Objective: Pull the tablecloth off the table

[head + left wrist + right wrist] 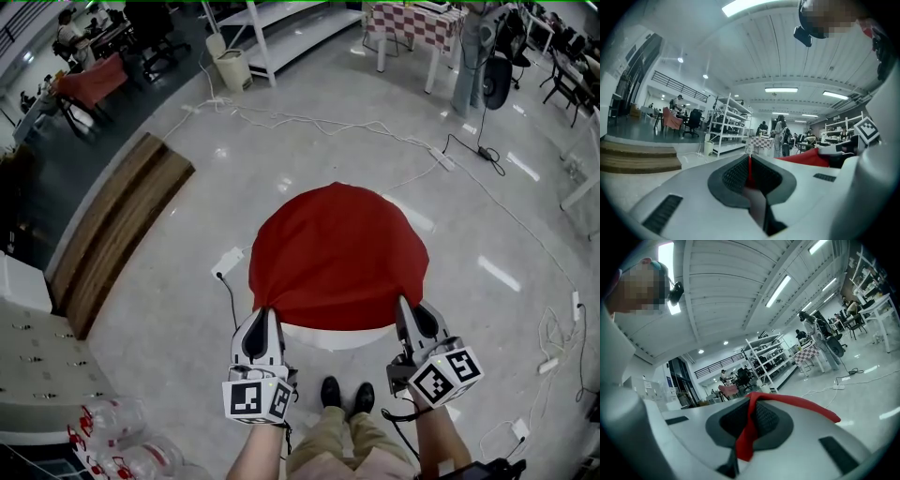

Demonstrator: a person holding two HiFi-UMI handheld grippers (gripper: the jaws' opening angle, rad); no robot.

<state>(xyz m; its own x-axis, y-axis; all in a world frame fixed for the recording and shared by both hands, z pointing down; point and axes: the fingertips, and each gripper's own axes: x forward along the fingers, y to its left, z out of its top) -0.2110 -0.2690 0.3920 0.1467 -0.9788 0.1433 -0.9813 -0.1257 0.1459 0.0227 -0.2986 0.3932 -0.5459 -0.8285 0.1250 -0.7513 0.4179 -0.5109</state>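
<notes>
Pale glossy floor (187, 216) fills the head view. Round table (349, 339) stands mid-floor, directly ahead of the person's shoes (345, 394). Wooden steps (112, 230) lie well left of the table. A white shelving rack (281, 28) and a checked-cloth table (412, 23) stand far beyond it. Cables (375, 127) loop over the floor behind and right of the table.

Red tablecloth (337, 253) covers nearly the whole table top. Only a white crescent of table shows at the near edge, between the two grippers.

Both forearms reach forward, roughly parallel, with the jaws pointing away from the body at the table's near edge. Left gripper (266, 312) is clenched on the near-left hem, a thin red fold pinched between its pads. Right gripper (405, 305) is clamped on the near-right hem. There a red strip runs between the pads and trails out over one jaw.

Table legs and the cloth's far overhang are not visible.
</notes>
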